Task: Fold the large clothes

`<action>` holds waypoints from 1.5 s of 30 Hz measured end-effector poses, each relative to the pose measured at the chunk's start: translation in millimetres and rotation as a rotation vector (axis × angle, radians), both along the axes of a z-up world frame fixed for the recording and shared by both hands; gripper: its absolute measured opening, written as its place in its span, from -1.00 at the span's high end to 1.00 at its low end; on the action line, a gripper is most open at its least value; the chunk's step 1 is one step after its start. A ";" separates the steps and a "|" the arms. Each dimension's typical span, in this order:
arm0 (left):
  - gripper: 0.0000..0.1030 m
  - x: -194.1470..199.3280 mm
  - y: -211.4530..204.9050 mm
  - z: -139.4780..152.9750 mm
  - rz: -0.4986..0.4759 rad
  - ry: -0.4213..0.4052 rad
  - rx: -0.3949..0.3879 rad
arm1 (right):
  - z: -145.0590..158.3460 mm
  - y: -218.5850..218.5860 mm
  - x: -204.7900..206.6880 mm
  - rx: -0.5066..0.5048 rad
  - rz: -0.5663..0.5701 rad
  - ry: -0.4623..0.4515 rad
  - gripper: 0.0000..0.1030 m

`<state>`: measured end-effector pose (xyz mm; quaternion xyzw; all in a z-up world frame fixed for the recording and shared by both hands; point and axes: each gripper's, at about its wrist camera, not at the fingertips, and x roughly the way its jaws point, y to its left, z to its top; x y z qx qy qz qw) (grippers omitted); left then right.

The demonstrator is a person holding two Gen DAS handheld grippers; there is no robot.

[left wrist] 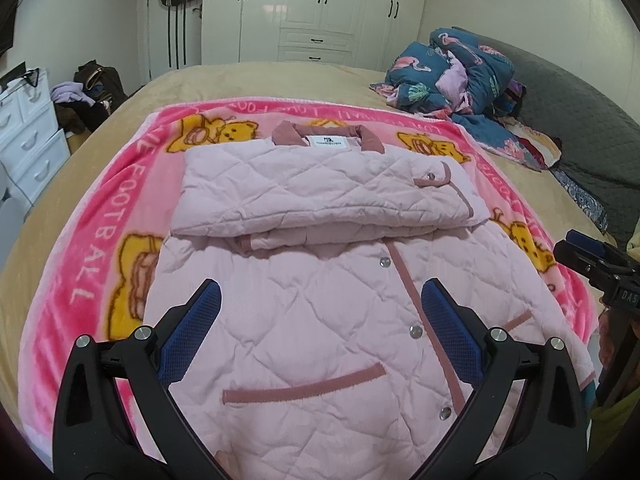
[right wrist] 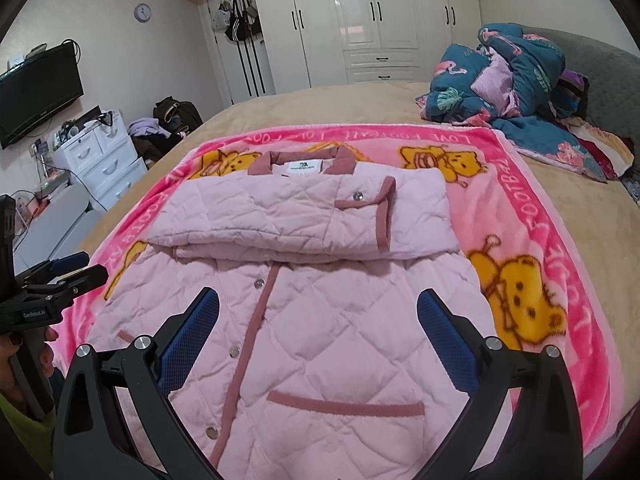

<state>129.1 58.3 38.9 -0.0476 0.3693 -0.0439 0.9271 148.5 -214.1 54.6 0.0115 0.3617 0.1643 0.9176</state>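
A pale pink quilted jacket [left wrist: 320, 312] [right wrist: 320, 320] with dusty-rose trim and snap buttons lies front-up on a pink bear-print blanket [left wrist: 100, 216] [right wrist: 532, 208]. Both sleeves are folded across its chest below the collar [left wrist: 324, 136] [right wrist: 300, 160]. My left gripper [left wrist: 320, 304] hovers open over the lower front of the jacket, holding nothing. My right gripper [right wrist: 318, 308] is open too, above the same area, with nothing between its blue pads. Each gripper also shows at the edge of the other's view: the right gripper [left wrist: 592, 260], the left gripper [right wrist: 68, 272].
The blanket covers a tan bed [left wrist: 240, 80] [right wrist: 360, 100]. A crumpled blue flamingo quilt [left wrist: 452, 68] [right wrist: 512, 76] lies at the far right by a grey headboard [left wrist: 580, 100]. White drawers [left wrist: 28, 128] [right wrist: 104, 156], a wall TV [right wrist: 36, 92] and wardrobes [right wrist: 360, 20] stand beyond.
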 end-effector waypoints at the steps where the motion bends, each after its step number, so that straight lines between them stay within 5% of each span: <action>1: -0.82 -1.1 -0.2 -1.6 0.002 0.003 0.005 | -1.7 -1.5 -1.9 -0.003 -0.001 0.003 -0.92; 23: -0.82 -26.9 5.6 -38.5 0.031 0.058 0.046 | -44.2 -55.9 -24.4 -0.043 -0.072 0.088 -0.92; 45: -0.82 -61.7 69.0 -84.5 0.164 0.161 0.087 | -90.4 -108.6 -47.7 -0.080 -0.143 0.221 -0.92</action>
